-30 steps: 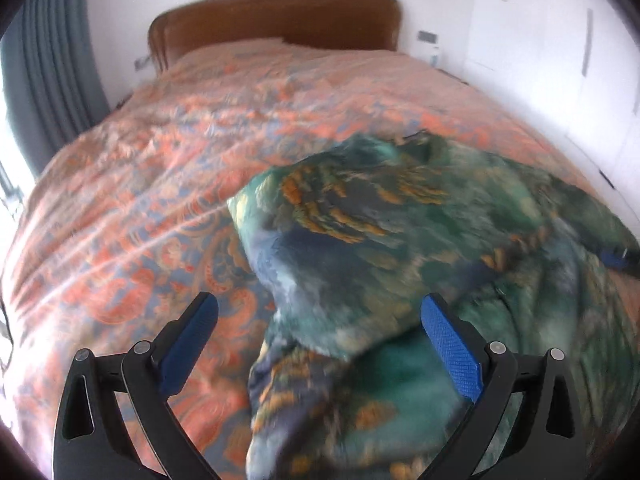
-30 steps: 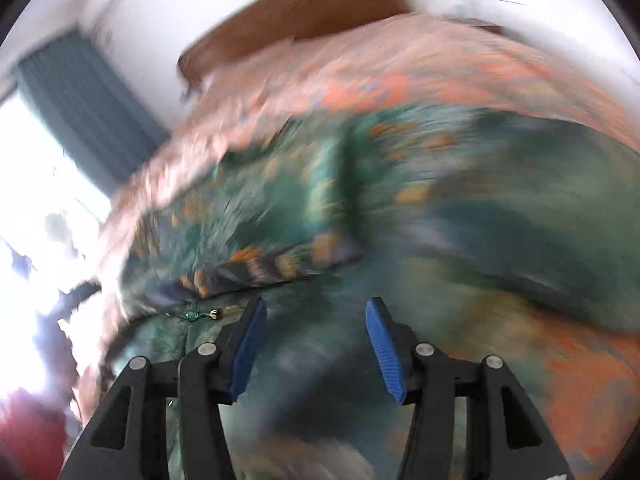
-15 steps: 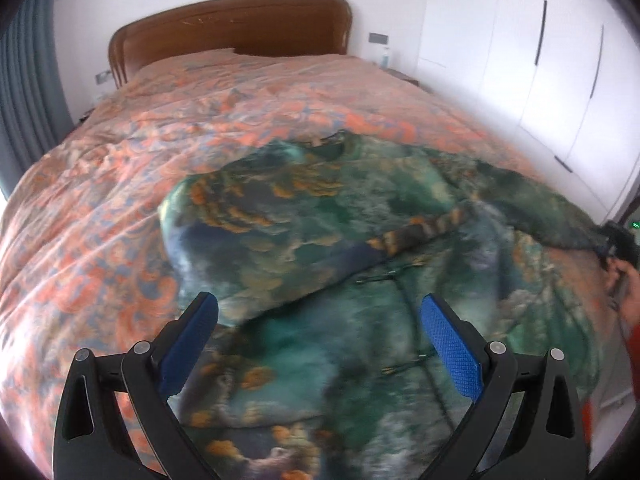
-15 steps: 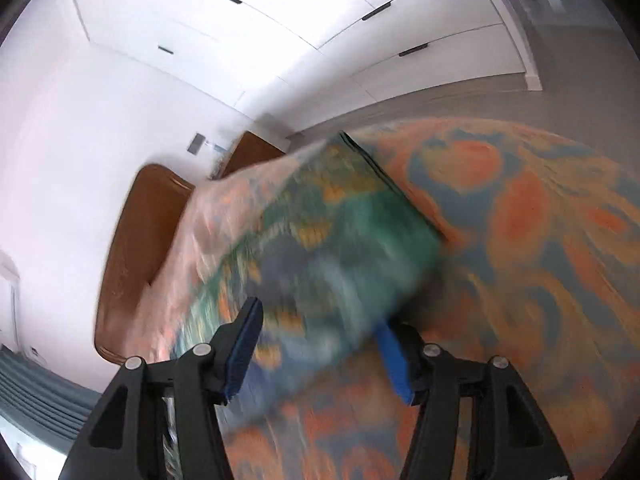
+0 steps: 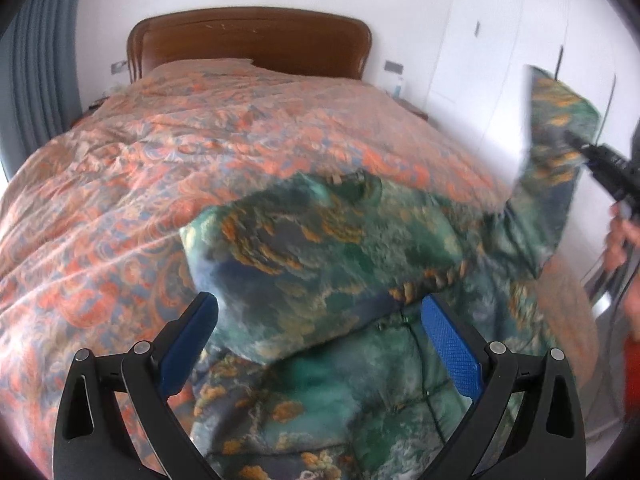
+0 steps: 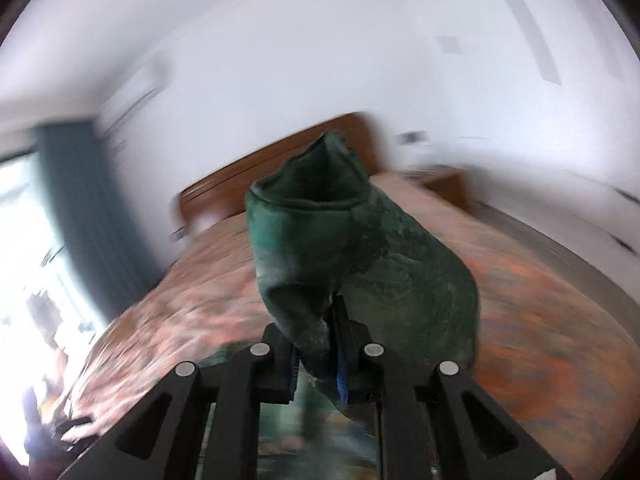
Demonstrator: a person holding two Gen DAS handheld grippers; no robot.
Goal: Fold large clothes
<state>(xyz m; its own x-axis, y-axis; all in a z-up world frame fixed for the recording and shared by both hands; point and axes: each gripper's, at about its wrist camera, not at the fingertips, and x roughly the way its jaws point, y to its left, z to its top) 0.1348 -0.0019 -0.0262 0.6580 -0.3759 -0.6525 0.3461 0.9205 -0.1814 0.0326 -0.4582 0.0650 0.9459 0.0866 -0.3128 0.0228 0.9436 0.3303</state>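
Nearest the left wrist camera, the left tongs [image 5: 320,340] stand wide apart with nothing between the pads, hovering over the near part of the green patterned garment [image 5: 320,248]. They grip nothing.

The right tongs [image 6: 318,364] are clamped narrow on a bunched fold of the garment's sleeve [image 6: 320,248]. A second ago their jaws were roughly half open over the cloth lying on the bed; now they are closed on it. In the left wrist view the sleeve [image 5: 556,128] stands lifted at 2 o'clock, well above the bedspread, where half a second ago that side of the garment lay flat at the bed's right edge. A hand [image 5: 620,236] on the tool shows at 3 o'clock.

The garment's body lies crumpled on the orange patterned bedspread [image 5: 160,168], centre to 5 o'clock in the left view, one flap already turned over itself. Beyond it the bedspread is bare up to the wooden headboard [image 5: 248,40] at 12 o'clock.

Assessment: the grasp is made and the sleeve raised, so the fold of that sleeve across the body appears to be under way. The left tongs are free to pin or catch the body. Both views are motion-blurred; the exact grip point on the sleeve cannot be told.
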